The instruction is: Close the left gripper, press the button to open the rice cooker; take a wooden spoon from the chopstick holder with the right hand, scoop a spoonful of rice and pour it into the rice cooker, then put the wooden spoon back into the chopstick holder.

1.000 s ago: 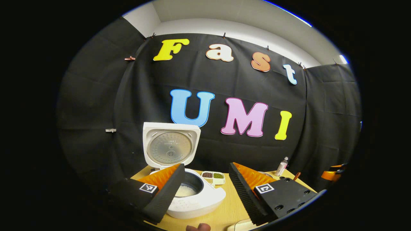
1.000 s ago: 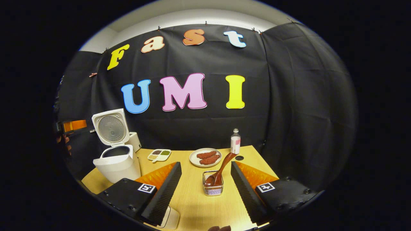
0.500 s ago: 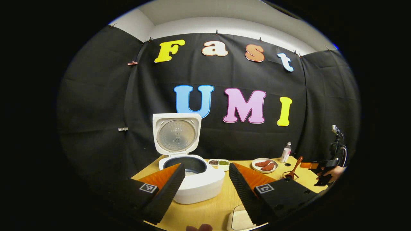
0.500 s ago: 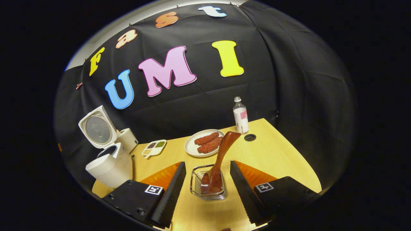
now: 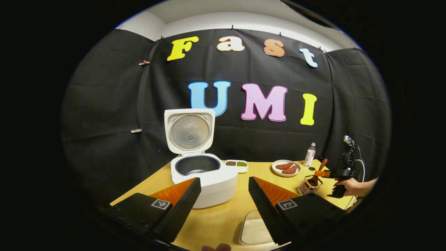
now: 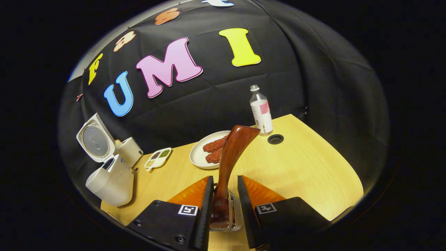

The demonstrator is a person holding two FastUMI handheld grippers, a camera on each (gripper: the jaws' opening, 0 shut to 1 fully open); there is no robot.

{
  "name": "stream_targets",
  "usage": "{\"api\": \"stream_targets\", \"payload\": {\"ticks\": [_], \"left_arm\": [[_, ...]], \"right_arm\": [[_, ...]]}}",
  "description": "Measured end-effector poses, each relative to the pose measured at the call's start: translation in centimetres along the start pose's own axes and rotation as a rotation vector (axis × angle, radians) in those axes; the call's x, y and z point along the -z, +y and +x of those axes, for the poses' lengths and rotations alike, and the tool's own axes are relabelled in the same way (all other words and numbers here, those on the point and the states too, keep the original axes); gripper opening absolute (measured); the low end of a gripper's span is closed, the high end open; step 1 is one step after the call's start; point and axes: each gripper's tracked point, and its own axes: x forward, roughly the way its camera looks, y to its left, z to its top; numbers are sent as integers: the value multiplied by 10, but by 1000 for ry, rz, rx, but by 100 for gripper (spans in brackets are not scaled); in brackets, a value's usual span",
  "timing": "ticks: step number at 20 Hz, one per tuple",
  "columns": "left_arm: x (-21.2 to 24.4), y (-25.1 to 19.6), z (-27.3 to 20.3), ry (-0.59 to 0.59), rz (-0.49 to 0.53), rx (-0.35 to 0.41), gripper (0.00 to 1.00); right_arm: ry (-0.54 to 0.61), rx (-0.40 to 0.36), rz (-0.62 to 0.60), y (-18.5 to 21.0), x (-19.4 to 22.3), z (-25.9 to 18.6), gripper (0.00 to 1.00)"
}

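Left gripper view: cooker (image 5: 204,174) at centre frame, lid up, so button step done. Left gripper (image 5: 223,195) at bottom, jaws wide apart, holding nothing. Rice tray (image 5: 256,232) at bottom edge. Right gripper (image 5: 322,173) at right, at holder (image 5: 308,186).

Right gripper view: right gripper (image 6: 224,205) at bottom centre, jaws narrowed around spoon (image 6: 228,164) handle; contact unclear. Spoon stood in holder (image 6: 235,212), not lifted. Scoop, pour, return left.

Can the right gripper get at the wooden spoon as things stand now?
Probably yes. In the right gripper view the right gripper already has its fingers on either side of the wooden spoon, which stands in the chopstick holder. Nothing lies between them; whether both fingers touch it is unclear.
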Motion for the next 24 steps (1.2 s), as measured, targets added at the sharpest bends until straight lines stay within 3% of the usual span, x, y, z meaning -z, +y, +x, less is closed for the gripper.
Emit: {"api": "stream_targets", "payload": {"ticks": [3,4,9,14,24], "left_arm": [[15,3,-4,27,20,-30,95],[18,3,-6,36,24,-38,95],[23,13,-9,57,18,-75,95],[20,16,-10,44,23,-88,95],[10,35,-15,38,19,-57,95]], "right_arm": [[-14,-46,-2,11,-1,3,34],[-19,-55,-5,13,-2,4,24],[-9,-83,-7,18,2,6,23],[3,-54,48,11,0,3,10],[-180,-31,11,31,-62,-41,8]]}}
